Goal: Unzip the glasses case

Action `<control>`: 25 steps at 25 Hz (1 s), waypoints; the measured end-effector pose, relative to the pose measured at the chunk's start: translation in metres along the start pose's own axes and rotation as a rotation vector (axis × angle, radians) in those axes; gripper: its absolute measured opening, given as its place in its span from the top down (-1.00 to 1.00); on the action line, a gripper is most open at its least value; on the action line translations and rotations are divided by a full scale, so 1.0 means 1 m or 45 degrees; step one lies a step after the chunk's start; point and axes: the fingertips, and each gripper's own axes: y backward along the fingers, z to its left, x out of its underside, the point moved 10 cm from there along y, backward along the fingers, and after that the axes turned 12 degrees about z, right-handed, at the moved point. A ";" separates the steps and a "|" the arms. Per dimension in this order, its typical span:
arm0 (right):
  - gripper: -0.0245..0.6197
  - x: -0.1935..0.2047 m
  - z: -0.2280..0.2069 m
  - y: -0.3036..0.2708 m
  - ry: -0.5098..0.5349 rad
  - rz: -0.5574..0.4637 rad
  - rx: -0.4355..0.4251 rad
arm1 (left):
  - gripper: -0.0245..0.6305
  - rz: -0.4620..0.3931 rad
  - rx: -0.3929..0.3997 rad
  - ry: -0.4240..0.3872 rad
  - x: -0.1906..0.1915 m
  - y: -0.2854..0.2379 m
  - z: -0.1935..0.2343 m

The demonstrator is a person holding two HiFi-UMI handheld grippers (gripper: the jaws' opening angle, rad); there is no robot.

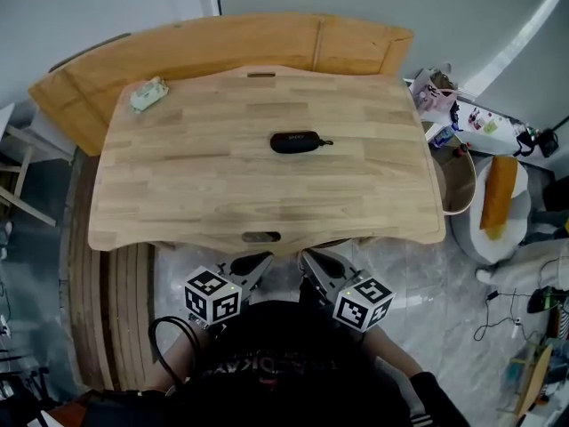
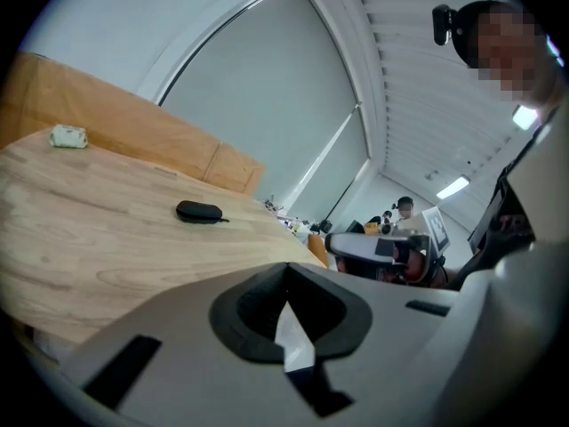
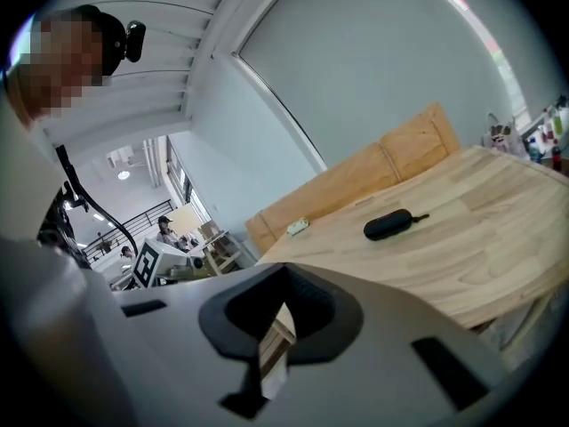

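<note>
A black oval glasses case lies zipped in the middle of the light wooden table, its small pull cord pointing right. The same case shows far ahead in the left gripper view, and the case lies ahead to the right in the right gripper view. My left gripper and right gripper hover close together below the table's near edge, by my chest. Both are shut with nothing between the jaws, well short of the case.
A pale green-white packet lies at the table's far left corner. A curved wooden bench back wraps behind the table. To the right stand a cluttered side table, a white stool with an orange cloth, and cables on the floor.
</note>
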 end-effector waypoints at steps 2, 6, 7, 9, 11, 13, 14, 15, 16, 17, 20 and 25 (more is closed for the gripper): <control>0.88 0.005 0.006 0.000 0.002 -0.006 0.011 | 0.89 0.000 -0.005 -0.011 0.003 0.005 0.000; 0.88 0.008 0.015 -0.002 0.011 -0.016 0.012 | 0.89 0.005 -0.007 -0.029 0.006 0.013 -0.001; 0.88 0.009 0.017 -0.003 0.014 -0.014 0.009 | 0.89 0.009 -0.008 -0.033 0.007 0.014 -0.002; 0.88 0.011 0.021 -0.003 0.022 -0.009 0.004 | 0.89 0.014 -0.010 -0.040 0.009 0.017 -0.003; 0.88 0.013 0.023 -0.003 0.028 -0.009 -0.001 | 0.89 0.012 -0.006 -0.041 0.011 0.019 -0.004; 0.88 0.015 0.024 -0.004 0.031 -0.012 -0.003 | 0.89 0.008 -0.001 -0.035 0.014 0.020 -0.004; 0.88 0.016 0.025 -0.004 0.033 -0.013 -0.004 | 0.89 0.007 0.000 -0.032 0.015 0.021 -0.004; 0.88 0.017 0.026 -0.005 0.036 -0.013 -0.006 | 0.89 0.006 0.000 -0.030 0.016 0.022 -0.003; 0.88 0.018 0.027 -0.005 0.041 -0.011 -0.008 | 0.89 0.006 -0.001 -0.030 0.017 0.022 -0.003; 0.88 0.018 0.029 -0.006 0.048 -0.009 -0.011 | 0.89 0.006 -0.002 -0.034 0.017 0.023 -0.004; 0.88 0.018 0.031 -0.007 0.069 -0.002 -0.015 | 0.89 0.007 -0.005 -0.050 0.018 0.022 -0.006; 0.88 0.017 0.031 -0.008 0.076 0.009 -0.013 | 0.89 -0.014 -0.007 -0.037 0.019 0.024 -0.004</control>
